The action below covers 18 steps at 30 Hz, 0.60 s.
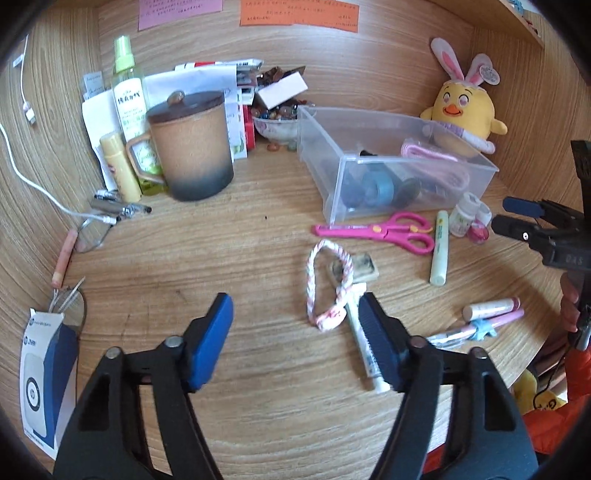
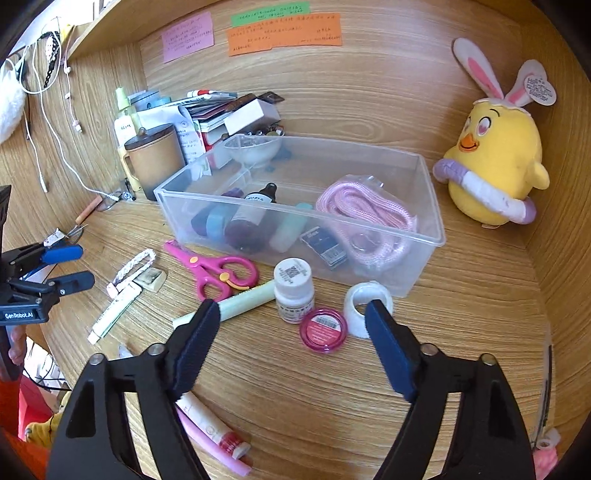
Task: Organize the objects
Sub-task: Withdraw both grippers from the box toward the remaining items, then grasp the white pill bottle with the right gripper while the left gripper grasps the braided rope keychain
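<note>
Clear plastic bin [image 2: 406,236] sits far on the woodgrain bench [image 2: 295,387], holding coiled pink cord [image 2: 369,210]; pink scissors [image 2: 218,269] lie near it. Left claw [image 1: 295,321] and right claw [image 2: 291,321] gape wide, empty

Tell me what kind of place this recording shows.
Probably a home or dorm study desk in a wooden alcove: sticky notes on the back panel, a plush chick, and scissors beside a clear bin of odds and ends.
</note>
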Each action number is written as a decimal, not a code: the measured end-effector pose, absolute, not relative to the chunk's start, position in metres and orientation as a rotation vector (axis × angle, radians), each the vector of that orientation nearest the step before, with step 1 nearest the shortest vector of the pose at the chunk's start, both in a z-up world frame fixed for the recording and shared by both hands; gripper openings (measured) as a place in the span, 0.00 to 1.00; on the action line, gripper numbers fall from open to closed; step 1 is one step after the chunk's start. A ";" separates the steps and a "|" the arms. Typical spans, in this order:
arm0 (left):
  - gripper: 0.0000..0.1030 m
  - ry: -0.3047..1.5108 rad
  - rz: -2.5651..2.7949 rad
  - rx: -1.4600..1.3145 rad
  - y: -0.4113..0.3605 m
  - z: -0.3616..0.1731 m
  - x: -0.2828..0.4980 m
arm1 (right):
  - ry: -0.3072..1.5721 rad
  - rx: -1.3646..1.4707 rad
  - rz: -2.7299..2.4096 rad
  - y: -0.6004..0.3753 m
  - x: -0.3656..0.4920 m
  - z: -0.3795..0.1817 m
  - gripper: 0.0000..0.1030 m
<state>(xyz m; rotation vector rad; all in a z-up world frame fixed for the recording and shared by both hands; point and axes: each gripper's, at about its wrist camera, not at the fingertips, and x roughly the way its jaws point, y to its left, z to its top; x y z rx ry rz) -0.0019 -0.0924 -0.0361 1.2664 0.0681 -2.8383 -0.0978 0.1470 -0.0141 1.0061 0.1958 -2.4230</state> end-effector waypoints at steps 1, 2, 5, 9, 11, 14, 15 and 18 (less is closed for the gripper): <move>0.60 0.088 -2.835 1.288 -0.094 -0.039 -0.002 | 0.200 1.011 -2.420 0.144 -0.100 -0.015 0.68; 0.57 0.113 -2.837 1.311 -0.096 -0.043 -0.003 | 0.207 1.015 -2.420 0.142 -0.101 -0.016 0.66; 0.56 0.184 -2.841 1.370 -0.099 -0.053 -0.004 | 0.240 1.033 -2.414 0.135 -0.107 -0.020 0.62; 0.54 0.198 -2.837 1.399 -0.097 -0.059 -0.010 | 0.259 1.073 -2.395 0.130 -0.117 -0.028 0.56; 0.52 0.202 -2.835 1.413 -0.095 -0.061 -0.014 | 0.263 1.095 -2.388 0.129 -0.122 -0.032 0.54; 0.42 0.182 -2.818 1.399 -0.093 -0.063 -0.020 | 0.263 1.111 -2.379 0.128 -0.129 -0.036 0.52; 0.39 0.182 -2.820 1.397 -0.093 -0.063 -0.021 | 0.259 1.115 -2.375 0.128 -0.130 -0.037 0.51; 0.39 0.207 -2.830 1.400 -0.094 -0.063 -0.024 | 0.265 1.133 -2.369 0.125 -0.137 -0.042 0.46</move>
